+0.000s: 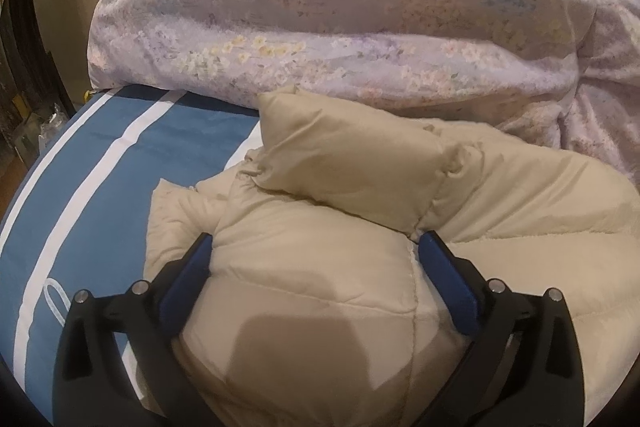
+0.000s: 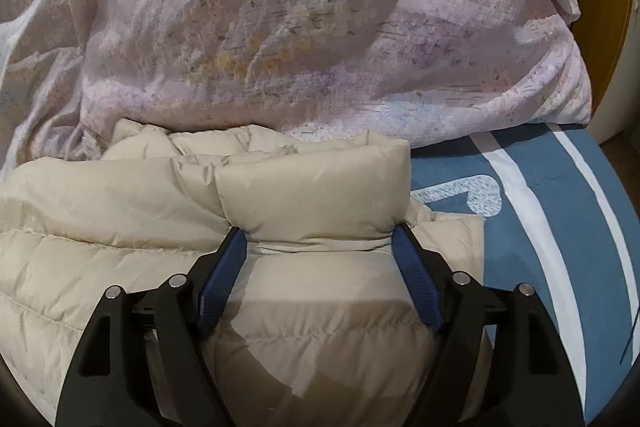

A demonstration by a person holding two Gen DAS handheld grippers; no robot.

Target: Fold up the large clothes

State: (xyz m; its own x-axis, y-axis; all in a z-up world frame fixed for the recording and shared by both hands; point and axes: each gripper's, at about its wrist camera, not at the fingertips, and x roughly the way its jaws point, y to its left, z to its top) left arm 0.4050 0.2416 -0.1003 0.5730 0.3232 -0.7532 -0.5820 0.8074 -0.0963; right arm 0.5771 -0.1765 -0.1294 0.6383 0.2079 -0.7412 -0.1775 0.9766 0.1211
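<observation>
A beige puffer jacket [image 1: 344, 163] lies bunched on the bed, and it also fills the lower left of the right wrist view [image 2: 120, 211]. My left gripper [image 1: 316, 239] straddles a thick fold of it. Its jaws are spread wide, and the padding bulges between the blue pads [image 1: 182, 287] without being pinched. My right gripper [image 2: 320, 233] holds another padded fold of the jacket, near its right edge. There the blue pads [image 2: 222, 279] press into the fabric and narrow it at the fingertips.
A blue bedsheet with white stripes [image 1: 100, 167] [image 2: 540, 227] lies under the jacket. A heaped lilac floral duvet [image 1: 320, 7] [image 2: 280, 27] rises right behind the jacket. The bed's edge and a dark floor strip show at far left [image 1: 24, 115].
</observation>
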